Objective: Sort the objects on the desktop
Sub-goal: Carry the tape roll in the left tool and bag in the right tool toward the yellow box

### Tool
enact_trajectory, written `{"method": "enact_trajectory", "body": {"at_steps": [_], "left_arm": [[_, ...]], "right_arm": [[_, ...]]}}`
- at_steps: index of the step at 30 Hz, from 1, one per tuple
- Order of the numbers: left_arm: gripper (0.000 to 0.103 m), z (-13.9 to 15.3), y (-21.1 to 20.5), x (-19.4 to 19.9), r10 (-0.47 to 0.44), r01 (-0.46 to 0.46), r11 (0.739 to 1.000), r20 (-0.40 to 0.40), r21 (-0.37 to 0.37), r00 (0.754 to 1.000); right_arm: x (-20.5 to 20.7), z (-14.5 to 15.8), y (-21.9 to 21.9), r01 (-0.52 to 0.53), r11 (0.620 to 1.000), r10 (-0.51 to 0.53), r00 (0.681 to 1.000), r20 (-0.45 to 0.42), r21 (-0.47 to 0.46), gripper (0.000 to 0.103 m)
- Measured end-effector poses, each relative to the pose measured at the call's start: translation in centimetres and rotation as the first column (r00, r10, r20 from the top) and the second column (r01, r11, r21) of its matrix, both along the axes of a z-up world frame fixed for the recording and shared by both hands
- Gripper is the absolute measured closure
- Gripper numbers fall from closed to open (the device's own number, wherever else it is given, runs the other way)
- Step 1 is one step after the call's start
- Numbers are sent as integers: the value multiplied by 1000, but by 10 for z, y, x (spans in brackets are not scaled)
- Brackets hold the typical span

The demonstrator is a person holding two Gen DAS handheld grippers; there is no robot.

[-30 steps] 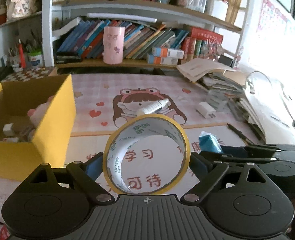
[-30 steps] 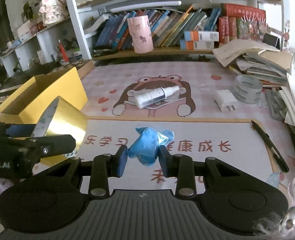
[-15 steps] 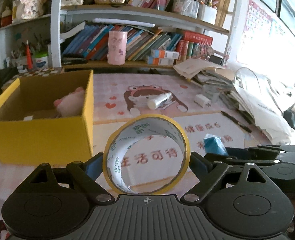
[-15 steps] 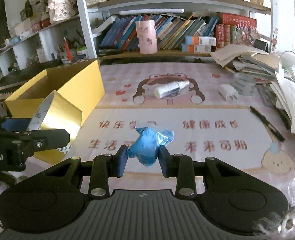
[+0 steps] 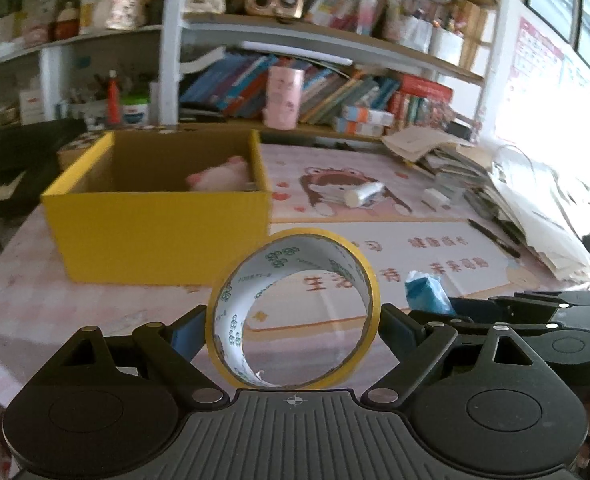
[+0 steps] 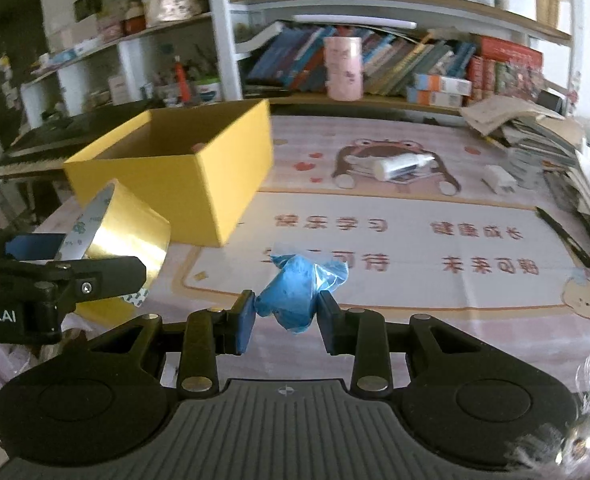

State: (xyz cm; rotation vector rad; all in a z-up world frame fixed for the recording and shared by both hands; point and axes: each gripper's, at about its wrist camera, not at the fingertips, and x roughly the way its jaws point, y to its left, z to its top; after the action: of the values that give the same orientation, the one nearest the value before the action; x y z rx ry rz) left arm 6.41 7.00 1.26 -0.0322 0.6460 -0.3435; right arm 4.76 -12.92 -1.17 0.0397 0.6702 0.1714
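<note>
Tape roll [image 5: 293, 308] is clamped in the left hand-held gripper [image 5: 293, 330], blue wrapper [image 6: 295, 288] in the right hand-held gripper [image 6: 285, 318]. Neither is boxed yet. Yellow box [image 5: 159, 232] is partly filled; bottle [image 6: 399, 166], charger [image 6: 499, 178] and pen [image 6: 565, 236] are left on the table [image 5: 95, 300].

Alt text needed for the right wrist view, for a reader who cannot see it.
The right gripper pinches a crumpled blue wrapper above a pink desk mat. At left, the left gripper holds a yellow tape roll before an open yellow box; bookshelves stand behind.

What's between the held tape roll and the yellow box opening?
Only the yellow box's near wall, standing taller than the tape roll in the left gripper; the opening above looks free. A pink toy already sits inside.
</note>
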Motion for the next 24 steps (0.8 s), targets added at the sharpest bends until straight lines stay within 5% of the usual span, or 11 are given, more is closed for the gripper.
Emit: {"method": "enact_trajectory", "body": {"at_steps": [14,24], "left_arm": [[12,4,62,-22,192,-191,981,17,-29,981],[12,21,79,-9,240,-238,971,112,-30,964]], "right_arm": [[3,4,66,-187,982,187,982,6,-36,72],[22,23,84,-225,974,226,972,63,-12,72]]}}
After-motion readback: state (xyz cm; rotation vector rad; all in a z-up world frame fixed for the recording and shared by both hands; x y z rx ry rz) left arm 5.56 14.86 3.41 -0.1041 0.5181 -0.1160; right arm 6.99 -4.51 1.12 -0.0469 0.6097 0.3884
